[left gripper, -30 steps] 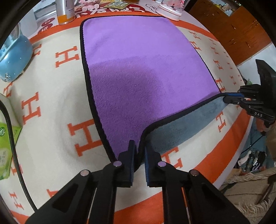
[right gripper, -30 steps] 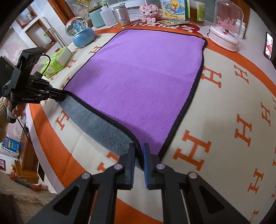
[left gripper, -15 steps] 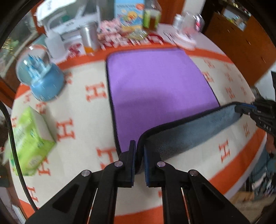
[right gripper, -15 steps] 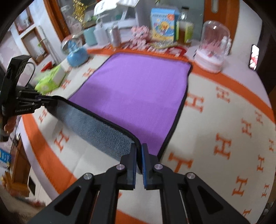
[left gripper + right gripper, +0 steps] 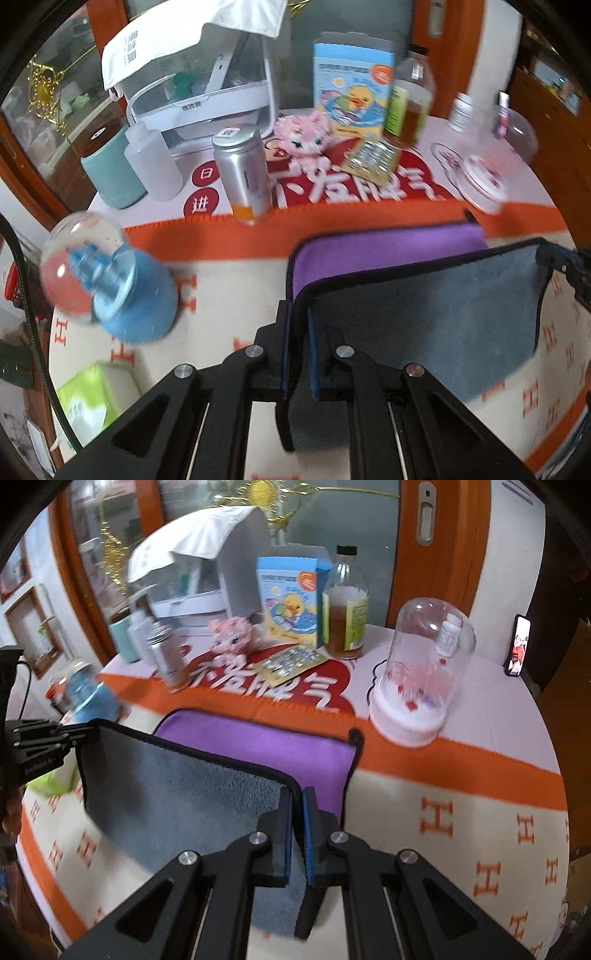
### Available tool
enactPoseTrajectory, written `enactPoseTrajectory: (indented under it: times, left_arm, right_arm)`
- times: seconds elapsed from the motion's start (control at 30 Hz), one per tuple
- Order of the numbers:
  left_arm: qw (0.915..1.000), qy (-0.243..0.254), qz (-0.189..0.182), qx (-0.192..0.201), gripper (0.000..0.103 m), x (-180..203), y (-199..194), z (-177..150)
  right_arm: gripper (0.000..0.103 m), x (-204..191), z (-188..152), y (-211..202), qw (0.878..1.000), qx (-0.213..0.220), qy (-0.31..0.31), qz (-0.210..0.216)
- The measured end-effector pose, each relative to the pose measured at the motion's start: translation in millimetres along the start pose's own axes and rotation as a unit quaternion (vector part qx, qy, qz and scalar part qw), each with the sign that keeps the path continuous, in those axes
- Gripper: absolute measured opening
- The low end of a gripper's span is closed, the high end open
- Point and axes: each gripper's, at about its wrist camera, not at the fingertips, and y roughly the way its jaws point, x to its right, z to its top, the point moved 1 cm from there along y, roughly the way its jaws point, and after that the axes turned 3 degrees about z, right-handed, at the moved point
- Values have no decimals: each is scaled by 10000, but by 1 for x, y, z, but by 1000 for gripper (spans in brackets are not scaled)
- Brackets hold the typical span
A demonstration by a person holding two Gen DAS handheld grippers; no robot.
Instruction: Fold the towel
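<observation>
Left tool [image 5: 295, 350] and right tool [image 5: 297, 834] each clamped on a near corner of the purple towel [image 5: 258, 749], grey underside raised ahead of them, to carry that edge over the far half.

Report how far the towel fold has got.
Done: each hand-held gripper, left and right, is clamped on a near corner of the towel. In hand: that edge is lifted, grey underside showing, over the purple half. Left: lay it on the far edge, release.
</observation>
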Motion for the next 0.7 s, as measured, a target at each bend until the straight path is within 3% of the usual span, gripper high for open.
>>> enactPoseTrajectory:
  times: [0.2, 0.7]
  left_arm:
    - [9992, -73, 352, -154, 6, 12, 51, 28]
    - [9968, -173, 686, -382, 7, 25, 112, 35]
  right_arm:
    - [5, 6, 15, 49, 9993, -211, -14, -298]
    - [5, 19, 22, 113, 9962, -555, 121, -664]
